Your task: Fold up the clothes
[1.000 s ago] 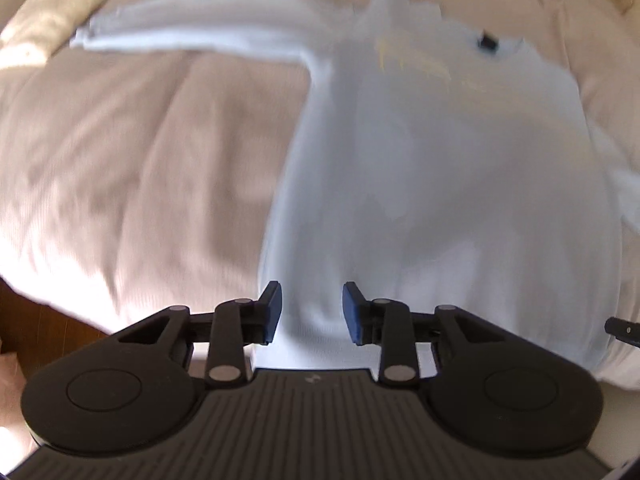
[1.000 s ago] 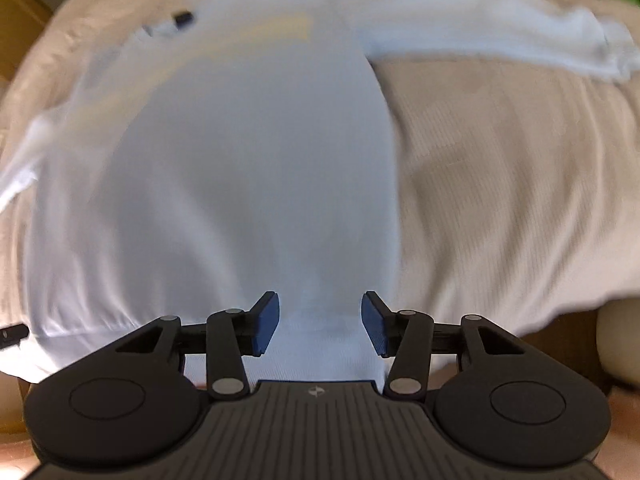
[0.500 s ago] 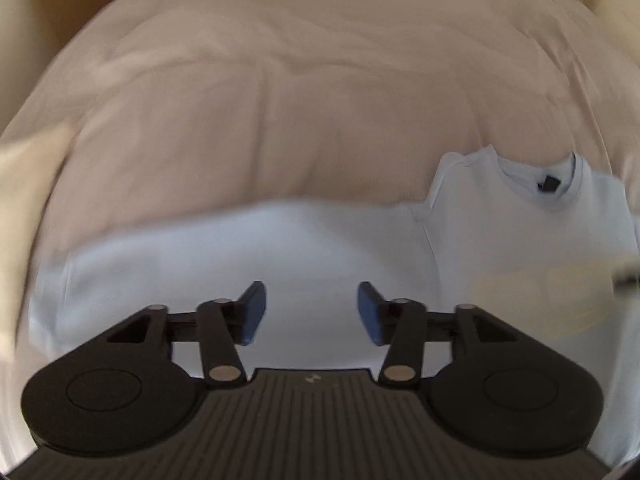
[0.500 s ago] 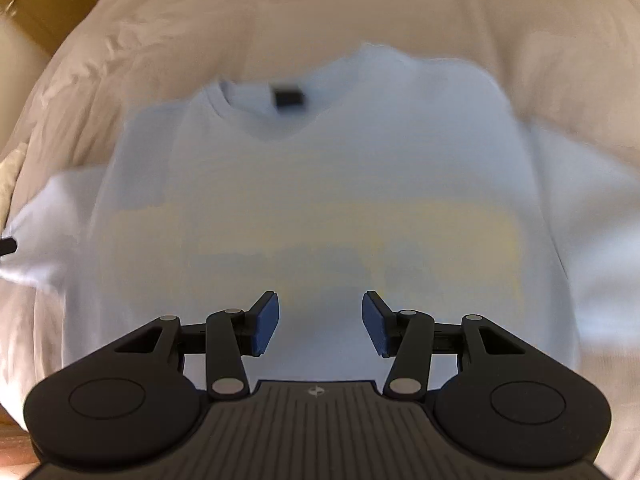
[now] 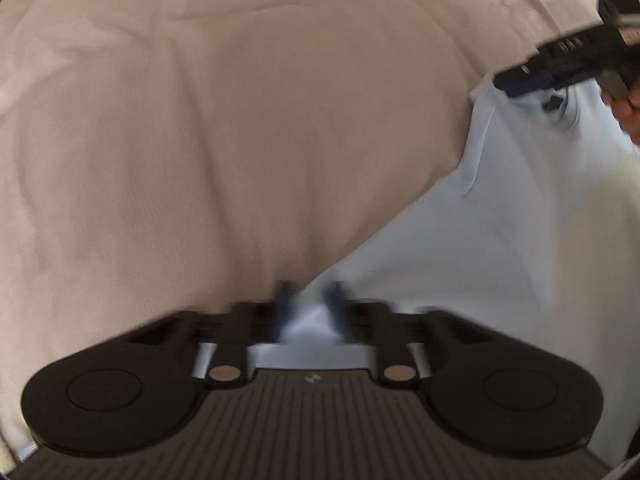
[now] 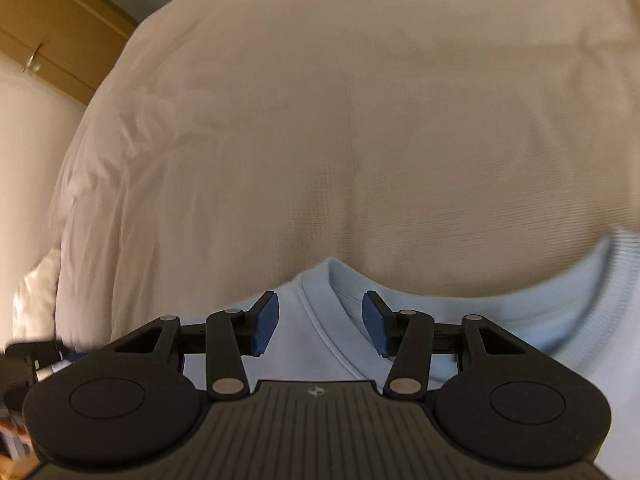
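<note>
Sweatshirt (image 6: 500,320): pale blue, long-sleeved, lying flat on the bed; soft knit, ribbed band round the neck, small dark tag inside the collar (image 5: 555,101).
Sweatshirt, left wrist view (image 5: 520,248): body spread across the right side of the picture, one sleeve drawn down in a narrowing strip to the lower middle, its end between the blurred blue pads.
Sweatshirt, right wrist view: neck opening and shoulder right at the lower edge, collar curve rising between the two blue pads.
Left claw (image 5: 310,300): just been closing, now pressed together, pinching the sleeve end; fingers smeared by motion blur.
Right claw (image 6: 320,322): spread, pads apart on either side of the collar rim, cloth below them, not pressed; whether touching the fabric cannot be told.
Right claw from the left wrist view (image 5: 524,80): at the top right, tip at the sweatshirt's shoulder beside the collar; part of a hand (image 5: 626,108) behind it.
Bed (image 6: 360,120): beige ribbed cover, puffy and creased, carrying the sweatshirt.
Containers: wooden cupboard (image 6: 60,32) with a metal handle at the top left of the right wrist view, doors shut, contents hidden.
</note>
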`<state>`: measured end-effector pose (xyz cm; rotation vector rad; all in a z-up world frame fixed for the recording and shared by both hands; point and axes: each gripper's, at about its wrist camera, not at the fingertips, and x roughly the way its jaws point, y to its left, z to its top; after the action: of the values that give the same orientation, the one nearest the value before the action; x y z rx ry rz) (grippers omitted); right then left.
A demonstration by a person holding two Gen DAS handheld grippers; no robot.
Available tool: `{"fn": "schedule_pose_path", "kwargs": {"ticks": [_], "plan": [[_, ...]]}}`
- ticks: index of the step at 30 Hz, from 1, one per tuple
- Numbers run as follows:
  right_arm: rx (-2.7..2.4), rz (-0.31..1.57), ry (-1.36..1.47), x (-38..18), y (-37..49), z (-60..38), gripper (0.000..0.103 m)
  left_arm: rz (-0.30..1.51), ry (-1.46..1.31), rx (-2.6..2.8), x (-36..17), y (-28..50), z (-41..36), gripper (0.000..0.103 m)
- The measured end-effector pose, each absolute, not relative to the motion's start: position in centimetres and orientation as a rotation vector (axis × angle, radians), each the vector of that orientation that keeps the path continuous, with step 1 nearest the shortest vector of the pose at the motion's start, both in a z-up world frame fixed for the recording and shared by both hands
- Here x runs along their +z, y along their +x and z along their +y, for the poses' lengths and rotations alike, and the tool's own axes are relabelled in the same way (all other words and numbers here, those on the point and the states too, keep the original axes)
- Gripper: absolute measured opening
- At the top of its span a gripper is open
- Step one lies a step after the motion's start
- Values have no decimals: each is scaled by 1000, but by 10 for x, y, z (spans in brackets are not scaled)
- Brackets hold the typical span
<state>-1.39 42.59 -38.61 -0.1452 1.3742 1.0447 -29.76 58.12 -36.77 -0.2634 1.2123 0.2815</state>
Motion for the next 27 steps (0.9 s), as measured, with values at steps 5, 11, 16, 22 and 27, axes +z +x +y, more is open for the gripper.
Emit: {"fn": "schedule_pose_path", "kwargs": {"ticks": [5, 11, 16, 22, 27], "plan": [[1072, 1307, -182, -391, -20, 441, 10, 1110, -218, 385, -343, -330, 560, 4], [991, 1248, -223, -396, -23, 437, 10, 1136, -352, 622, -380, -339, 558, 14], [892, 1210, -261, -387, -37, 447, 43, 980, -517, 804, -339, -370, 557, 38], [911, 1126, -165, -340, -59, 398, 59, 853, -901, 1108, -328, -491, 576, 40], [898, 1271, -92, -343, -97, 348, 59, 607, -1318, 1306, -361, -579, 596, 38]]}}
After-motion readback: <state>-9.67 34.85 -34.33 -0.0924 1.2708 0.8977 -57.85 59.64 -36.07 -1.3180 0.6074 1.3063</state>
